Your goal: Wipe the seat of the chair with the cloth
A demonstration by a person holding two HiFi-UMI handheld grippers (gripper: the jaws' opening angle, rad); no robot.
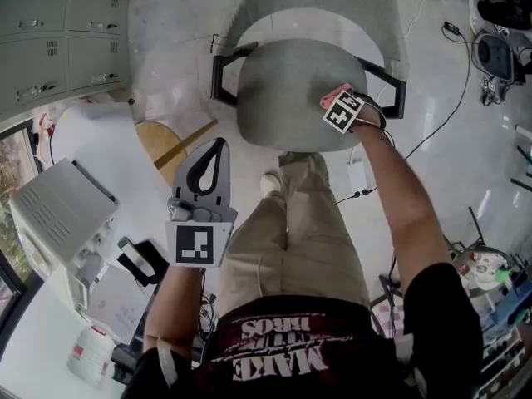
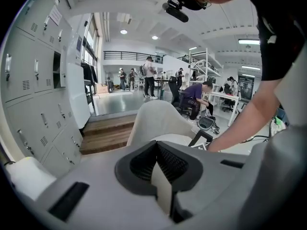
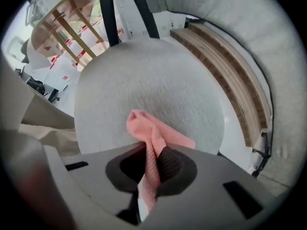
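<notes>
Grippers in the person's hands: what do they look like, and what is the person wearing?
Both the left gripper and right gripper are light grey plastic, with dark ribbed pads inside the jaws. Each carries a white cube printed with black square markers. The person wears a black short-sleeved T-shirt with white lettering.

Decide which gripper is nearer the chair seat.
Right. The right gripper, shut on the pink cloth, is over the chair seat; the left gripper, shut, hangs apart beyond its front edge.
</notes>
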